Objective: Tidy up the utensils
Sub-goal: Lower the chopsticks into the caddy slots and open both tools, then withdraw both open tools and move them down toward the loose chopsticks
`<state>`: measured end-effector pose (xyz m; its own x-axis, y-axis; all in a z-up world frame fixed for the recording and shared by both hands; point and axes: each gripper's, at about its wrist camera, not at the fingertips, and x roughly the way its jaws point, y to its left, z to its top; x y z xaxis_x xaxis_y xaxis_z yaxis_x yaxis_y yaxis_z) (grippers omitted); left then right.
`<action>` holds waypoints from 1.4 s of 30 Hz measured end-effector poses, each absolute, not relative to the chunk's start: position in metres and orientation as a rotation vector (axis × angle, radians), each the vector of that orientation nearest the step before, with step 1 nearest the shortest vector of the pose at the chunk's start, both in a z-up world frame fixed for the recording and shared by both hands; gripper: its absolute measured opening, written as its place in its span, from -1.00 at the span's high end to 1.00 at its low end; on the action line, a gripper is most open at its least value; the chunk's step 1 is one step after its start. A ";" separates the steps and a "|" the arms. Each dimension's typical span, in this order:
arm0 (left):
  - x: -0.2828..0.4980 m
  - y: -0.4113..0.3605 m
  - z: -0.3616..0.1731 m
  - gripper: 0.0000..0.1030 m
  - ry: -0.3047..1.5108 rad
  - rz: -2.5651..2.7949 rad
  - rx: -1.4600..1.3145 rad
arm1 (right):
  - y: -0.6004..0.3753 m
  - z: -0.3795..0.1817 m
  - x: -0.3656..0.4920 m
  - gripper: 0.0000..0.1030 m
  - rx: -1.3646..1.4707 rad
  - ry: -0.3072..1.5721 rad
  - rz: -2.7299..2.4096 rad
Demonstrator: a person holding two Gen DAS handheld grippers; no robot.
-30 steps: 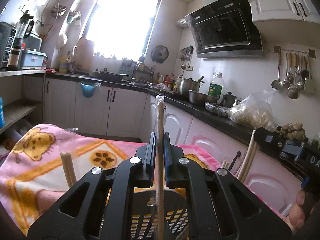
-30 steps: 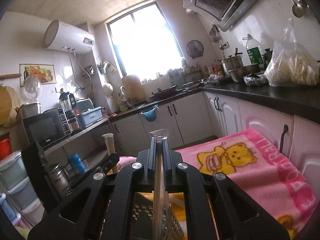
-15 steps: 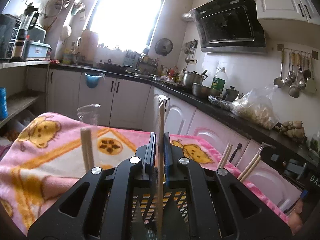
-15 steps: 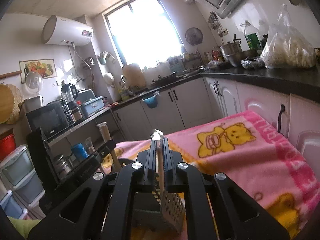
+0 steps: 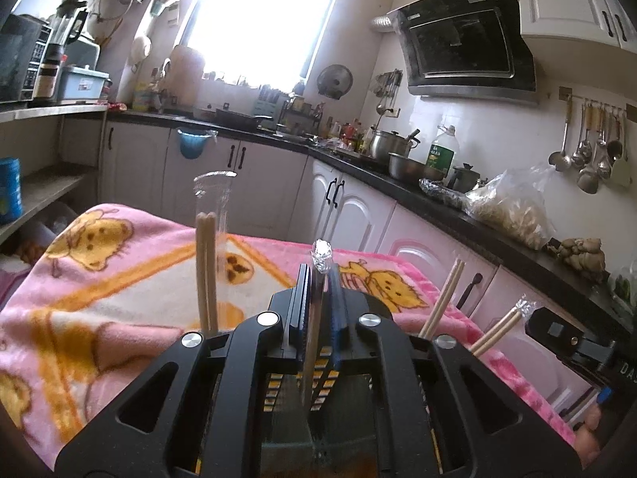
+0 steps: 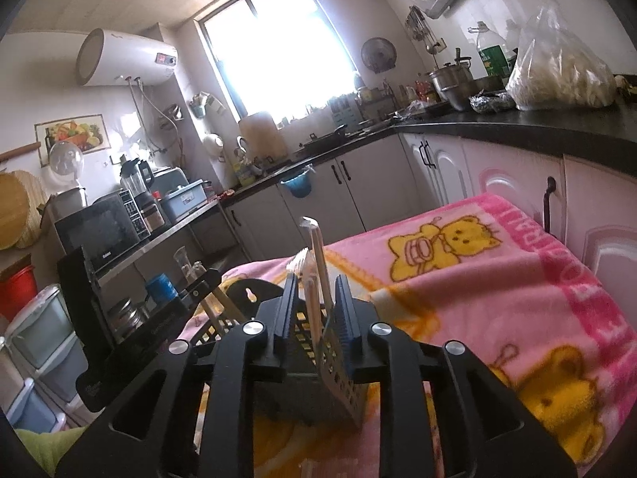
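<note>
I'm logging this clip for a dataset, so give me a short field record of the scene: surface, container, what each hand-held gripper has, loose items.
surface: pink cartoon blanket
container: black perforated utensil basket on the blanket
left hand-held gripper: shut on wrapped chopsticks, upright above the basket
right hand-held gripper: jaws just opened; wrapped chopsticks between them, lower ends in the basket, pads apart from them
other chopsticks: three pairs standing in the basket

Kitchen interior: bright window (image 5: pixel 258 20) at upper centre, white cabinets (image 5: pixel 135 167) beneath a black countertop (image 5: pixel 458 207), range hood (image 5: pixel 462 40) at upper right, water heater (image 6: pixel 123 57) at upper left.
</note>
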<state>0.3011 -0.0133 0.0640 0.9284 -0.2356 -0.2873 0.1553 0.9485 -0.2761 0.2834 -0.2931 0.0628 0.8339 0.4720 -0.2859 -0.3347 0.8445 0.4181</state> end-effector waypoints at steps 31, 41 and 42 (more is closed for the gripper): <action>0.246 0.008 0.054 -0.37 0.542 -0.278 -0.369 | -0.294 0.042 0.233 0.18 0.270 0.560 0.421; 0.224 0.015 0.048 -0.69 0.576 -0.281 -0.372 | -0.286 0.036 0.221 0.11 0.226 0.591 0.431; 0.221 0.017 0.047 -0.70 0.579 -0.276 -0.372 | -0.285 0.036 0.220 0.11 0.224 0.594 0.434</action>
